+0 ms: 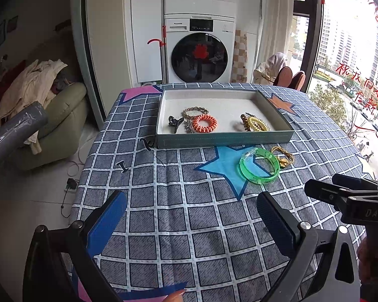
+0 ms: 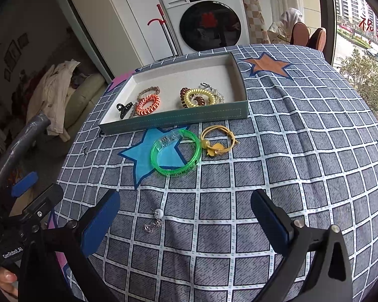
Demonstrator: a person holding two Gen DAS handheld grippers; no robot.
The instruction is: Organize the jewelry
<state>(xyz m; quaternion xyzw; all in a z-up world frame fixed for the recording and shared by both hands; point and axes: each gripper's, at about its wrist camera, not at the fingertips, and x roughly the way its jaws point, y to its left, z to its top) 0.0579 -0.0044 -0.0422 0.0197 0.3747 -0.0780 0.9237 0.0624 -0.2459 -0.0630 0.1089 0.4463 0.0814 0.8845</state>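
Blue and white squares cover the tablecloth (image 2: 302, 151), and big stars in blue, orange, pink and yellow are printed on it. A flat tray (image 2: 179, 120) with a green-grey wall sits on the far part of the cloth. Inside the tray, near its front wall, lie an orange coil hair tie (image 2: 148, 104), a braided tan hair tie (image 2: 148, 91) just behind it, and a black claw clip (image 2: 124, 109) on the left. On the right side of the tray a yellow coil hair tie (image 2: 199, 97) lies on top of a brown coil one (image 2: 184, 93).

Outside the tray, just in front of it, a green see-through bangle (image 2: 176, 152) lies on the blue star. A yellow elastic hair tie (image 2: 218, 141) with a small yellow charm lies right beside the bangle, on its right. Closer to the camera in the right wrist view, a little silver chain with a white bead (image 2: 155, 220) lies alone on the cloth, well apart from the bangle.

Both tongs are above the near part of the cloth. The left gripper (image 1: 191, 216) has its fingers spread wide and holds nothing. The right gripper (image 2: 186, 216) is spread wide too and holds nothing; the silver chain shows in the gap between its two fingers, nearer the left one.

Behind the table stands a white washing machine (image 1: 200, 50), and an armchair (image 1: 55, 125) with clothes piled on it is off to the left
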